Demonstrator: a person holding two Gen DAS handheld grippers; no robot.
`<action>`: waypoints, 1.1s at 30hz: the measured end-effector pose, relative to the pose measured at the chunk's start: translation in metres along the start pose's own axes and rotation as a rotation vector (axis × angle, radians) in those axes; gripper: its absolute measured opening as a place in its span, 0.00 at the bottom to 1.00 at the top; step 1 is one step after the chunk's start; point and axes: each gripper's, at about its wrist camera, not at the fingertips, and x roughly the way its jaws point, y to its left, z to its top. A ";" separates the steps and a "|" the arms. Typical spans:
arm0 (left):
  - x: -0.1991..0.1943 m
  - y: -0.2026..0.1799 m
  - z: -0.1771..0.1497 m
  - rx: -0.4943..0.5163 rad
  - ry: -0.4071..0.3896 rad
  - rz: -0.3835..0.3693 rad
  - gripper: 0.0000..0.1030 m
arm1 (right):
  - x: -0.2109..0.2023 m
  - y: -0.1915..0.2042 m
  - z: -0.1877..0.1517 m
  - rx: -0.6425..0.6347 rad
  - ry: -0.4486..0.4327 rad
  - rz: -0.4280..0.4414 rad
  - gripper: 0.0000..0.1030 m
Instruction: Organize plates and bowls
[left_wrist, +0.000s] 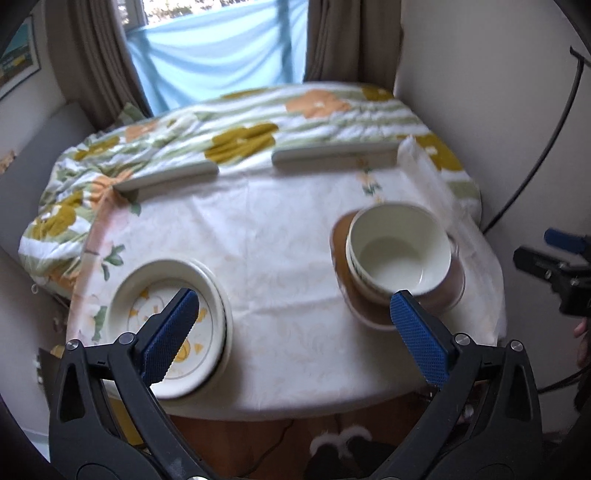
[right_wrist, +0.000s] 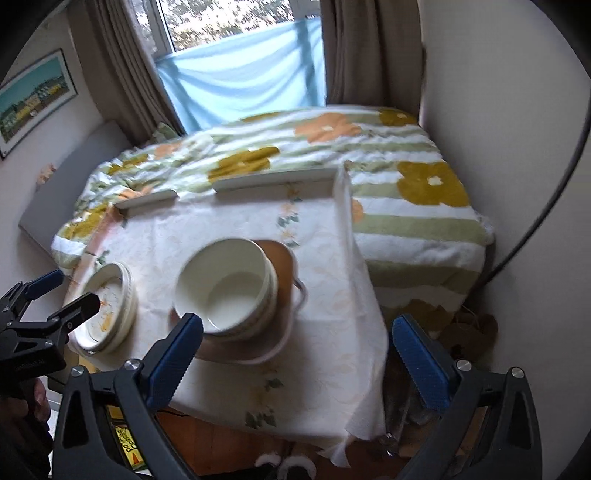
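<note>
Both grippers, left (left_wrist: 291, 332) & right (right_wrist: 297, 356), jaws wide apart w/ nothing held, above table (left_wrist: 266, 236); bowls (left_wrist: 400, 254) stacked right of plates (left_wrist: 168, 328), tall stack could topple if bumped.

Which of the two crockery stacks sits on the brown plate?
The stack of white bowls, right of the table's middle. It rests on the brown plate; the patterned plates at the left edge lie directly on the tablecloth.

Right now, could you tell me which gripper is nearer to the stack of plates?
Left. The left gripper hangs open beside the stack of plates, one finger over it; the right gripper is open farther off, by the stacked bowls.
</note>
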 end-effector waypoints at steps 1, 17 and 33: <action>0.003 0.001 -0.001 0.002 0.018 -0.010 1.00 | 0.000 0.000 0.000 -0.004 0.010 -0.008 0.99; 0.122 -0.019 0.000 0.080 0.416 -0.176 0.93 | 0.107 0.006 0.010 -0.163 0.416 0.031 0.73; 0.171 -0.055 -0.003 0.137 0.477 -0.221 0.26 | 0.157 0.014 -0.006 -0.167 0.504 0.214 0.22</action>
